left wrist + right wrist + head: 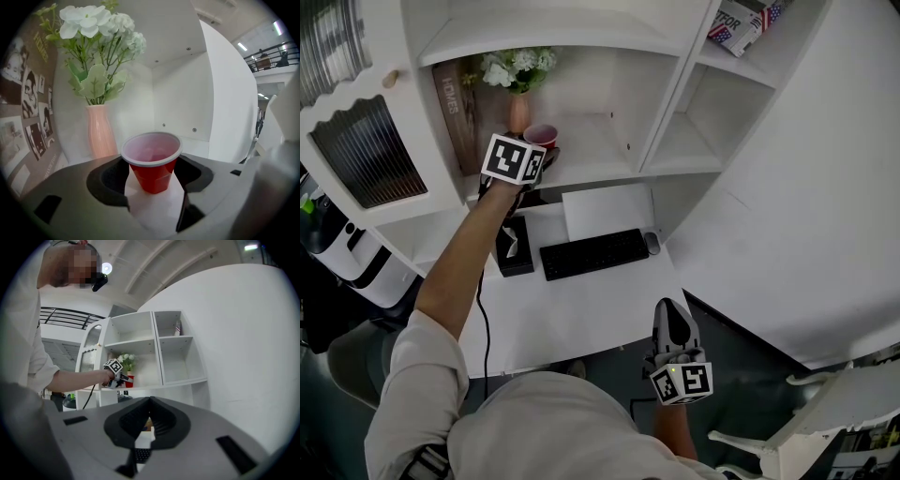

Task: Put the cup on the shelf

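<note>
A red cup (153,168) with a white inside stands upright on the floor of the white shelf (595,141), just right of a pink vase (98,131). My left gripper (153,182) reaches into that compartment, and its black pads sit against the cup's two sides at the rim. The head view shows the cup (541,134) at the tip of the left gripper (546,150). My right gripper (671,314) hangs low in front of the desk edge, shut and empty. In its own view the right gripper (150,401) looks at the far-off shelf and cup (129,378).
White flowers (517,67) stand in the vase, and a brown book (455,103) leans at the compartment's left wall. Below on the desk lie a black keyboard (593,253), a mouse (652,242), a black tissue box (514,246) and a white sheet (605,211). A white chair (806,431) stands at lower right.
</note>
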The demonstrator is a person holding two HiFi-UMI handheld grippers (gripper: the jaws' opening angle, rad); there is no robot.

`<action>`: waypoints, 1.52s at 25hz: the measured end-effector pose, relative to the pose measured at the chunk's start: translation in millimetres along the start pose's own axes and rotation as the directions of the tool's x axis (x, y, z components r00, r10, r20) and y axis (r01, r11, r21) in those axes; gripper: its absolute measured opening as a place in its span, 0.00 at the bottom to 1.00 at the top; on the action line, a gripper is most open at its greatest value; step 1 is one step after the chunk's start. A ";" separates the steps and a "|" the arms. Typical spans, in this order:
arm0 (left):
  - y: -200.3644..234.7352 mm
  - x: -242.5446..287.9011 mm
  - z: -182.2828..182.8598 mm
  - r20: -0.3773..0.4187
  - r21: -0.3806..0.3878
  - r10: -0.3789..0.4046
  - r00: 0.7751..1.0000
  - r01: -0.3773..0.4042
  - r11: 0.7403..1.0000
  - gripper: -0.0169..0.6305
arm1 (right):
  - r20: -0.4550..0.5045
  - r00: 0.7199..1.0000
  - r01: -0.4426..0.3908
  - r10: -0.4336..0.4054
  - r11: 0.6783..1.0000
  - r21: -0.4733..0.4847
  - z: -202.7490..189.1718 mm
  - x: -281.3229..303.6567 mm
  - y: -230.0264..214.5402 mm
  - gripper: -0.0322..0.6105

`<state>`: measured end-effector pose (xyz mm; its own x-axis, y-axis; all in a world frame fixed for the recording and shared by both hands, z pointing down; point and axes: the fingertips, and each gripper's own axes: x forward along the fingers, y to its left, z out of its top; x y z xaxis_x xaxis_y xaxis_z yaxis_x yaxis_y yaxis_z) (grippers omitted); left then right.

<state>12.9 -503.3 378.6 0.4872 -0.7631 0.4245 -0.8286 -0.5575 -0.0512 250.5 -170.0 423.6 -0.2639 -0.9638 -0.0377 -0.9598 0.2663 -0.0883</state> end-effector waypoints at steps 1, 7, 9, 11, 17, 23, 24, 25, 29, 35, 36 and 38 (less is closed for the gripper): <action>0.0 0.1 -0.2 0.001 0.002 0.002 1.000 -0.002 1.000 0.49 | 0.000 1.000 -0.002 0.002 1.000 0.001 -0.1 0.7 -0.4 0.06; 1.9 1.0 -4.1 0.009 -0.002 0.013 1.000 -0.013 1.000 0.54 | 0.002 1.000 -0.016 0.016 1.000 0.001 1.1 6.4 1.5 0.06; 2.0 -0.4 -2.4 0.020 0.004 0.018 1.000 -0.018 1.000 0.56 | 0.001 1.000 -0.021 0.021 1.000 -0.001 2.2 8.0 3.2 0.06; 2.0 -2.1 0.3 0.031 0.018 0.023 0.999 -0.024 1.000 0.57 | 0.000 1.000 -0.023 0.023 1.000 -0.003 2.3 8.9 3.9 0.06; 2.1 -7.2 4.4 0.055 0.010 0.014 0.998 -0.015 1.000 0.58 | -0.002 1.000 -0.031 0.031 0.999 -0.006 3.5 10.9 7.4 0.06; 0.1 -19.3 7.3 0.089 0.007 0.028 0.996 -0.029 1.000 0.58 | 0.003 0.999 -0.037 0.037 0.999 -0.009 3.4 11.6 9.5 0.06; -0.5 -21.6 7.0 0.093 0.007 0.029 0.995 -0.030 1.000 0.58 | 0.004 0.999 -0.038 0.038 0.999 -0.009 3.4 11.6 9.9 0.06; -1.1 -24.4 6.9 0.098 0.008 0.031 0.995 -0.031 0.999 0.58 | 0.004 0.999 -0.039 0.039 0.999 -0.010 4.1 11.8 10.9 0.06; -4.8 -38.5 8.1 0.126 0.009 0.036 0.991 -0.038 0.999 0.58 | 0.008 0.999 -0.045 0.045 0.999 -0.012 7.2 11.7 15.9 0.06; -15.8 -66.4 9.6 0.181 0.013 0.037 0.983 -0.040 0.999 0.58 | 0.016 0.998 -0.053 0.053 0.998 -0.015 10.6 12.0 22.1 0.06; -18.2 -71.5 9.9 0.190 0.015 0.036 0.981 -0.040 0.999 0.58 | 0.016 0.998 -0.055 0.055 0.998 -0.017 11.2 11.9 23.4 0.06; -23.4 -82.1 10.5 0.209 0.019 0.031 0.977 -0.036 0.999 0.58 | 0.015 0.998 -0.059 0.060 0.998 -0.022 12.5 12.0 26.4 0.06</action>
<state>-4.9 -431.0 335.5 0.5081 -0.8316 0.2242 -0.8402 -0.5358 -0.0832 223.2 -174.4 408.4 -0.3193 -0.9459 -0.0580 -0.9443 0.3227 -0.0643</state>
